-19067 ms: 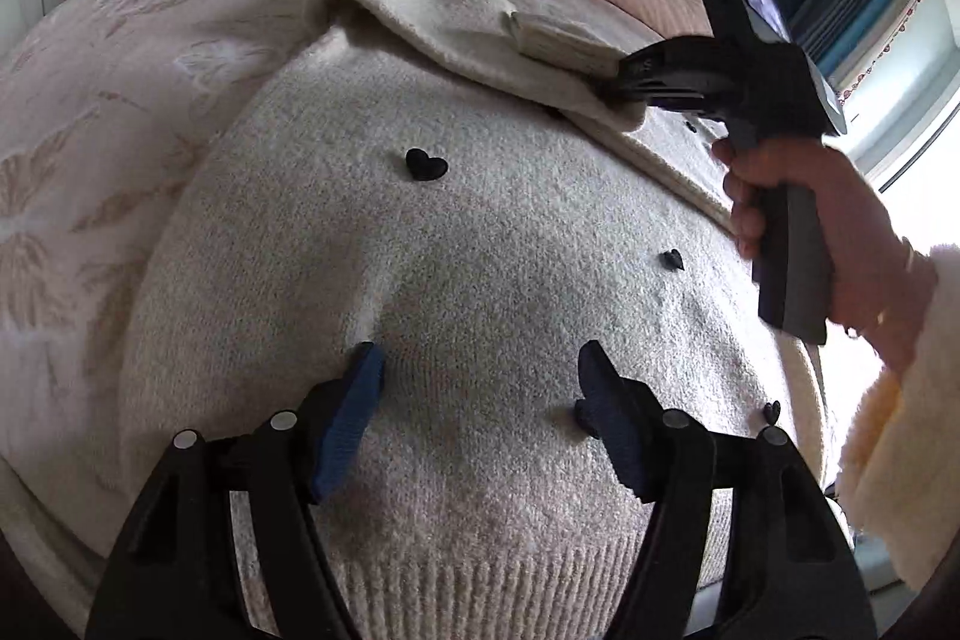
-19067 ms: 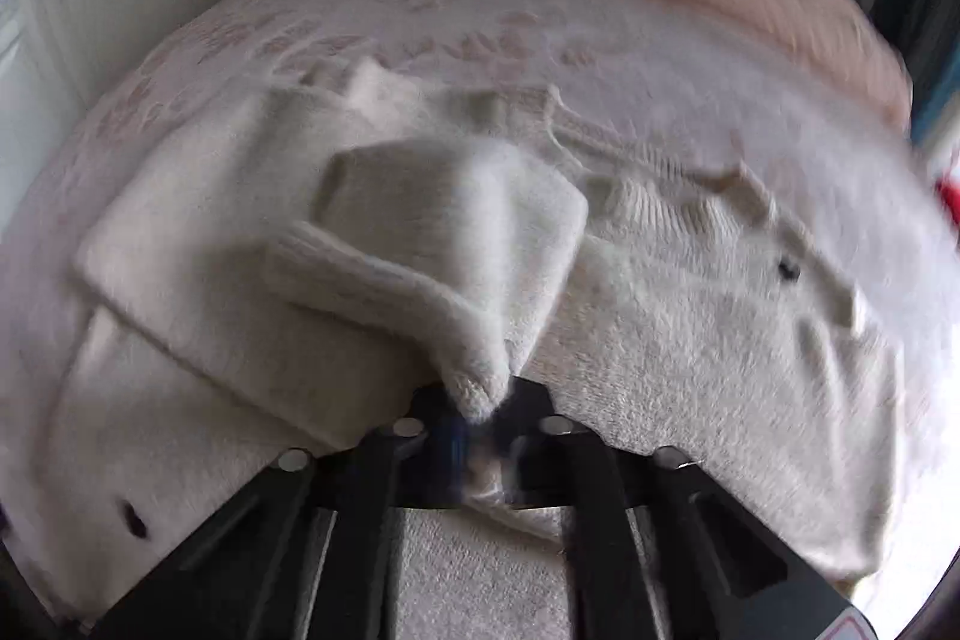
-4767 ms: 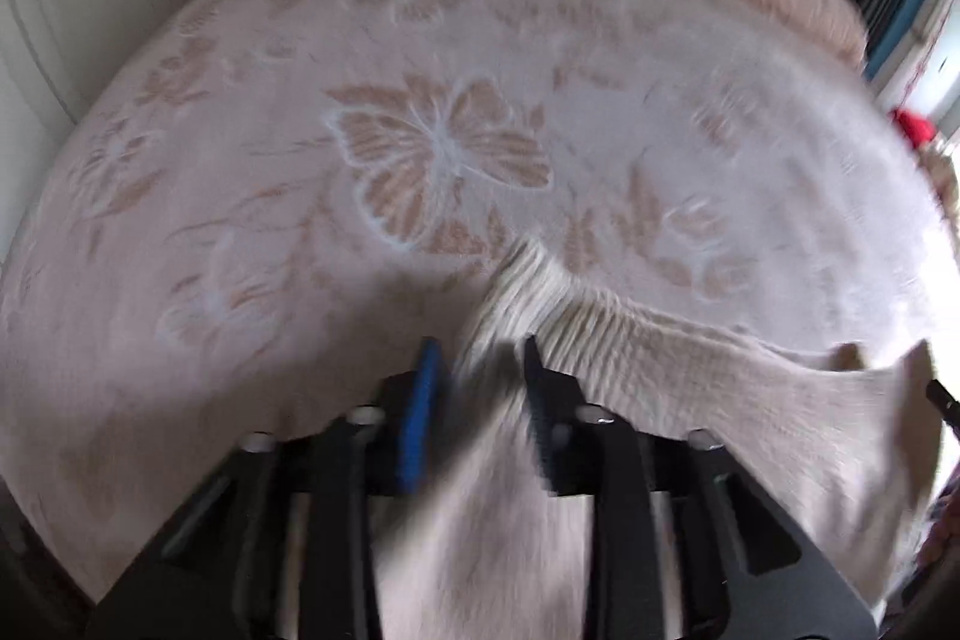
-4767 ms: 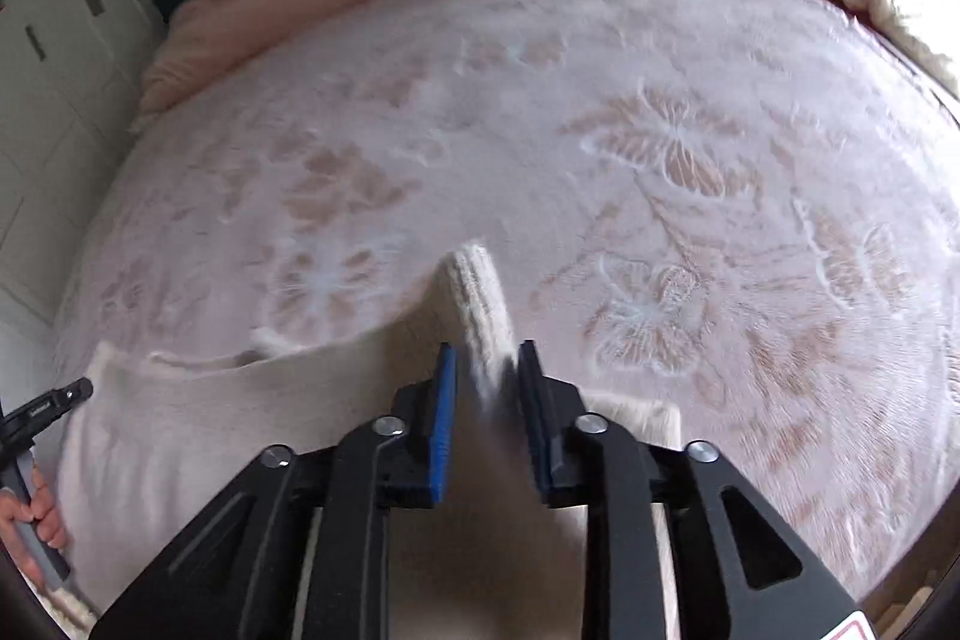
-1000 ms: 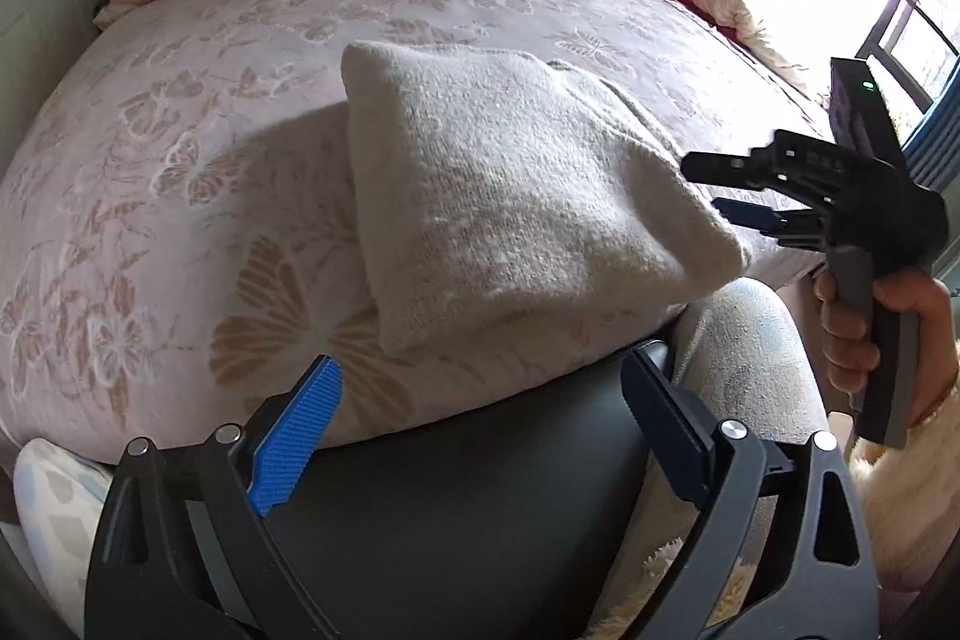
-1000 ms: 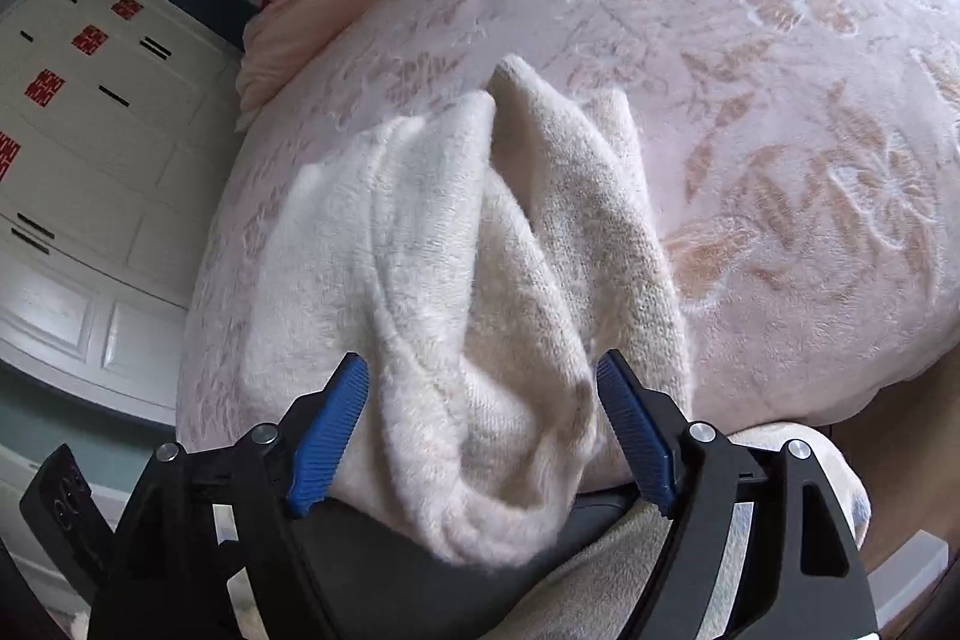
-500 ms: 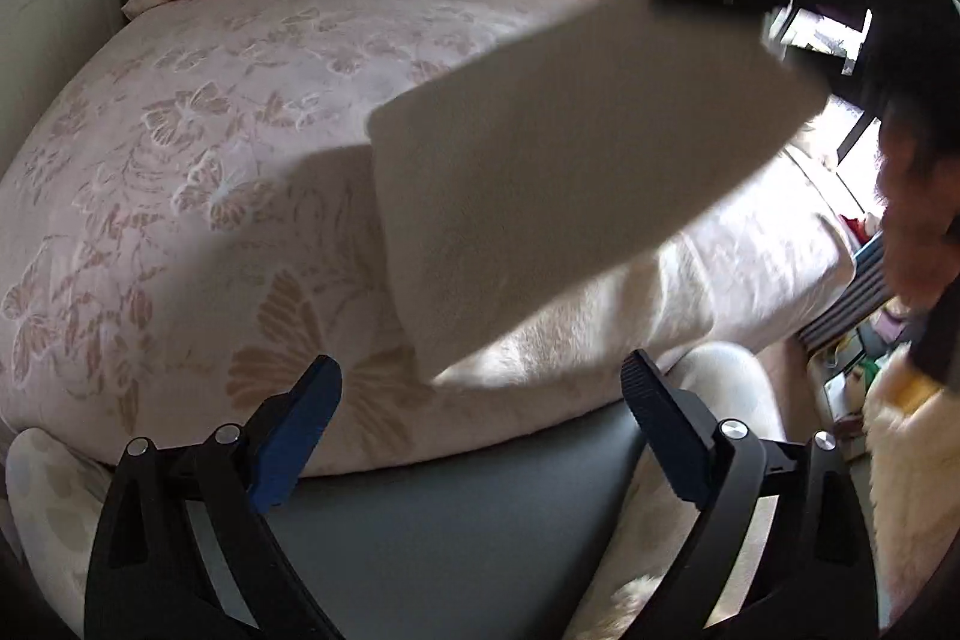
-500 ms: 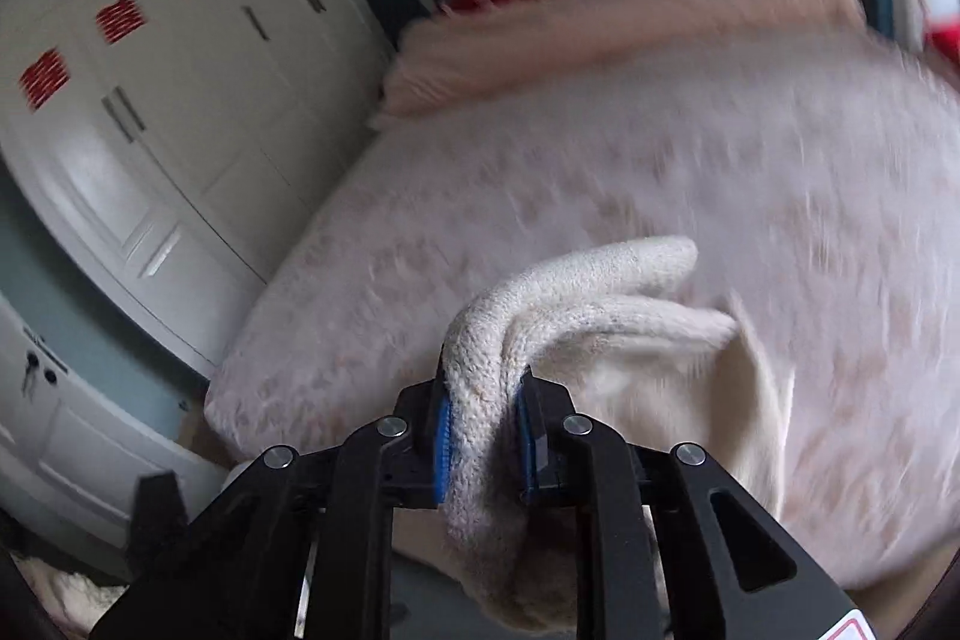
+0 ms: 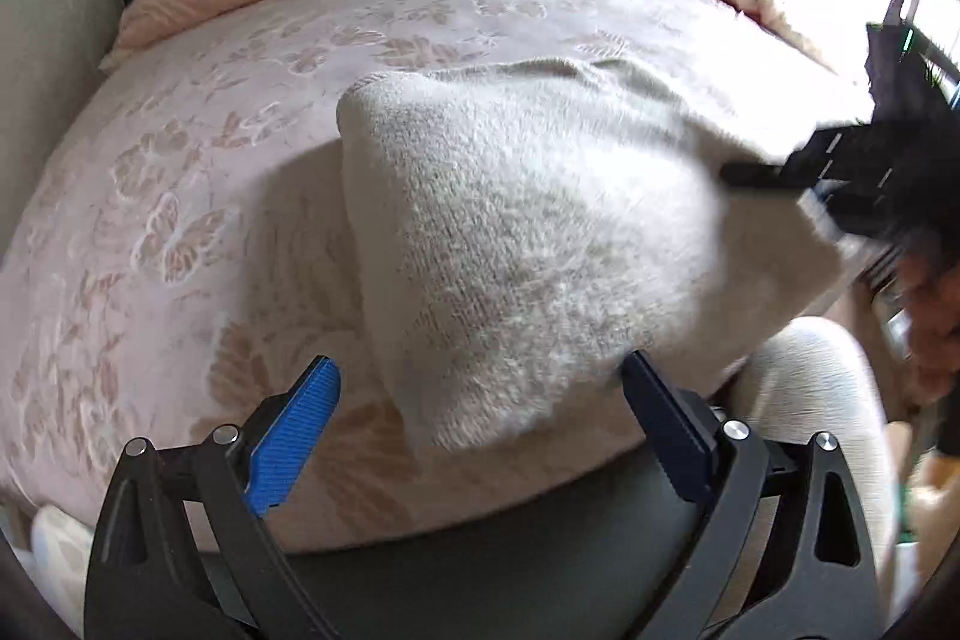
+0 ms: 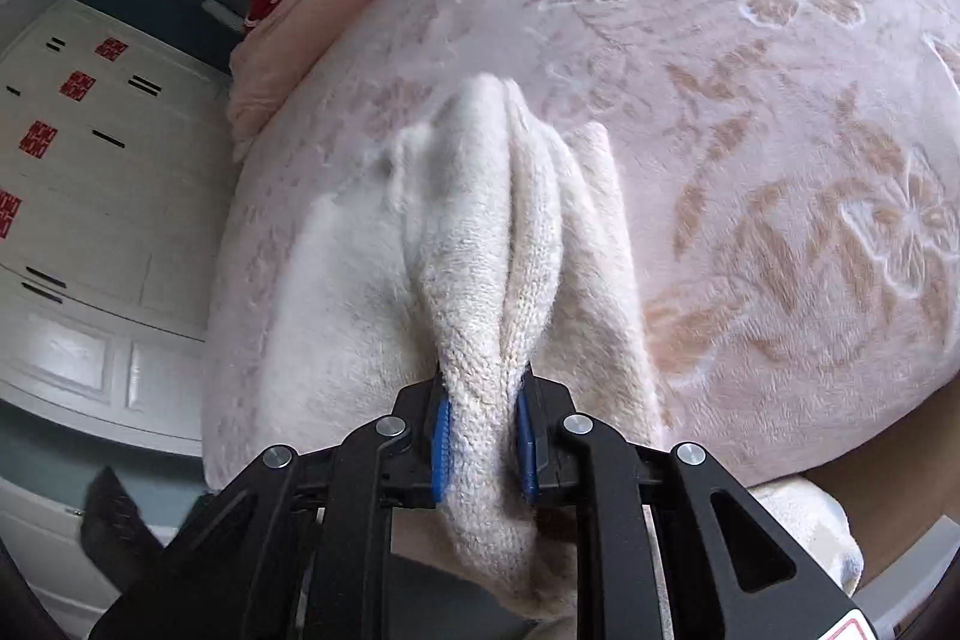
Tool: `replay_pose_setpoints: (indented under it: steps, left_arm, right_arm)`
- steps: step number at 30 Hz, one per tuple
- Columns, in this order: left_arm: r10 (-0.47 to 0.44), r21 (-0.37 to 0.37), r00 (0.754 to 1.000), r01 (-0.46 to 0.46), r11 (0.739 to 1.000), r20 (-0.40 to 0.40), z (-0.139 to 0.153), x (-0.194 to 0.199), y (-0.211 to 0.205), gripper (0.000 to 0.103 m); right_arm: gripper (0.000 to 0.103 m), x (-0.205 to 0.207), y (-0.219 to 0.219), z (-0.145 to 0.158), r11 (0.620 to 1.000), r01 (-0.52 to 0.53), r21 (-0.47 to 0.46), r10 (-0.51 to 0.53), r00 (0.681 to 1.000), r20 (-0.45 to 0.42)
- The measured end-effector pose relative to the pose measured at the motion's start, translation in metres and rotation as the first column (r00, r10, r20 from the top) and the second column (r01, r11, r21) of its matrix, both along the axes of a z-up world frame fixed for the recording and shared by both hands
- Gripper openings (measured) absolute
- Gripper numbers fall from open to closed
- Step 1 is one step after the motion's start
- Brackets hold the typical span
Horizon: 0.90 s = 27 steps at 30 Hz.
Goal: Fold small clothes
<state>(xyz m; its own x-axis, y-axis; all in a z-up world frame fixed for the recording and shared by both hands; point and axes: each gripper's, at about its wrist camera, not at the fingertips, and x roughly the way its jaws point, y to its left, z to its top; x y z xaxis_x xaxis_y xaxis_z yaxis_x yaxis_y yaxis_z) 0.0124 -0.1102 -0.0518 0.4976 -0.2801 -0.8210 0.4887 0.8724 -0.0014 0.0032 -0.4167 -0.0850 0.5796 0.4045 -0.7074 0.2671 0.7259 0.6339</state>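
The folded cream sweater (image 9: 540, 232) lay at the near edge of the bed (image 9: 240, 112), partly overhanging it, with the right gripper (image 10: 483, 436) clamped on a bunched stack of its layers while the left gripper (image 9: 480, 424) hovered just before it with jaws wide apart and nothing between them. It looked light, soft and fuzzy, thick where folded and apt to sag or unfold if lifted by one corner, so a pinch through all layers at the folded edge seemed the safest hold
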Motion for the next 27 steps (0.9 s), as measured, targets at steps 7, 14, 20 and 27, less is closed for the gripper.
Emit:
replay_pose_setpoints:
  steps: [7,14,20,27]
  left_arm:
    - [-0.03,-0.014,0.999,0.031,0.999,0.01,-0.004,0.011,0.003,0.055]
    - [-0.045,-0.025,0.997,0.044,0.999,-0.062,-0.003,0.009,0.011,0.057]
    - [-0.032,-0.2,0.998,0.042,0.979,0.053,0.07,-0.004,0.019,0.091]
    - [-0.003,-0.142,0.999,-0.002,0.99,-0.033,0.036,0.052,-0.033,0.085]
  right_arm:
    - [0.016,-0.004,0.004,0.024,0.994,-0.02,-0.107,0.024,0.999,0.037]
    - [0.037,-0.014,0.0,-0.002,0.991,0.025,-0.134,-0.026,1.0,-0.006]
    - [0.064,0.008,-0.002,0.052,0.973,0.013,-0.231,0.008,0.996,0.087]
    - [0.011,0.105,0.005,-0.007,0.968,-0.135,-0.212,0.121,0.99,-0.076]
